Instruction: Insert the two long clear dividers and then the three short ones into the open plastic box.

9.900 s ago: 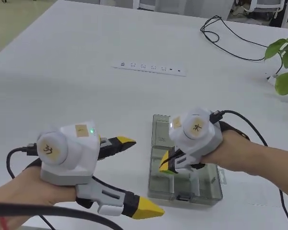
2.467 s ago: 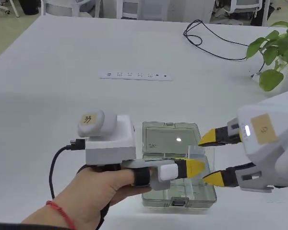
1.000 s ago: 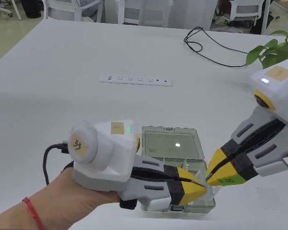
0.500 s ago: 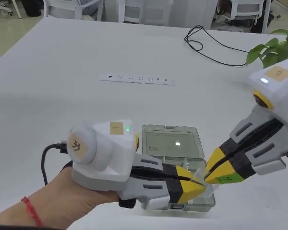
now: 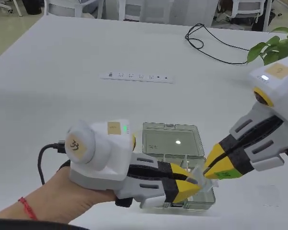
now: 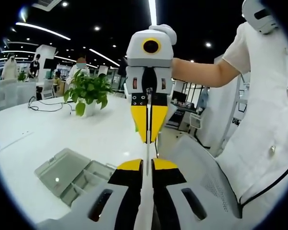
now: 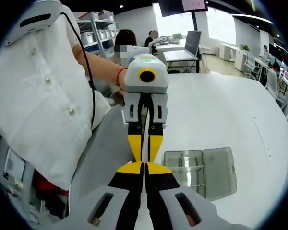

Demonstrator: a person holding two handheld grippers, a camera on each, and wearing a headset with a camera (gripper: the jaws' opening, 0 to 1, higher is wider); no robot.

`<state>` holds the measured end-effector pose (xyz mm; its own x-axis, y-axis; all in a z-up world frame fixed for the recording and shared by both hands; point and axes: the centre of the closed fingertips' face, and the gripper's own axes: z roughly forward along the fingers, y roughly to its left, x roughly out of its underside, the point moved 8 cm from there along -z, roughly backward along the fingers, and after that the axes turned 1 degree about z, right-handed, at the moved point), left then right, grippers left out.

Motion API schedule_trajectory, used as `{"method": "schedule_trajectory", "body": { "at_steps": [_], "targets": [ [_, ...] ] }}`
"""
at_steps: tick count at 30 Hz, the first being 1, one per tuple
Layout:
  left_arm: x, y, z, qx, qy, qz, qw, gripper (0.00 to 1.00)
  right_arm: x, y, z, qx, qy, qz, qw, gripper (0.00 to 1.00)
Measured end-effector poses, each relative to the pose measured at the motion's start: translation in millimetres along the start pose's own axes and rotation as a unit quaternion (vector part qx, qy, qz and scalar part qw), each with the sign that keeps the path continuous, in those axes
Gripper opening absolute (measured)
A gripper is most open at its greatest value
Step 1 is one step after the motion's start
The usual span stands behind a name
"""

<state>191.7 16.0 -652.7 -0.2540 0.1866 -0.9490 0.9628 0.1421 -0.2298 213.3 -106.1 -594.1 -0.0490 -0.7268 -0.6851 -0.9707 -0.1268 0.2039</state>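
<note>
Clear divider: left claw, right claw

The left gripper hides the box's near corner, the clear divider faint.

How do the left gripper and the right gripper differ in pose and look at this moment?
The left gripper lies low and nearly level, pointing right; the right gripper slopes down from the upper right. The right gripper bears a green sticker near its tip; the left gripper shows none there. Both have yellow tips and are shut on one clear divider over the open box.
</note>
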Motion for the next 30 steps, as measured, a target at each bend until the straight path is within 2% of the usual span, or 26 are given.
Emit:
{"method": "schedule_trajectory", "body": {
  "at_steps": [11, 23, 30],
  "targets": [
    [7.6, 7.3, -12.6, -0.031, 0.010, -0.005, 0.9995, 0.17, 0.0, -6.9, -3.5, 0.022, -0.003, 0.003, 0.9997, 0.03],
    [14.2, 18.1, -32.8, -0.073, 0.011, -0.004, 0.9972, 0.36, 5.6, -24.7, -5.2, 0.054, 0.003, 0.007, 0.9985, 0.03],
    [17.8, 22.4, -39.0, -0.086, 0.012, -0.002, 0.9962, 0.46, 11.6, -37.4, -1.6, 0.065, 0.009, 0.012, 0.9978, 0.03]
  ]
}}
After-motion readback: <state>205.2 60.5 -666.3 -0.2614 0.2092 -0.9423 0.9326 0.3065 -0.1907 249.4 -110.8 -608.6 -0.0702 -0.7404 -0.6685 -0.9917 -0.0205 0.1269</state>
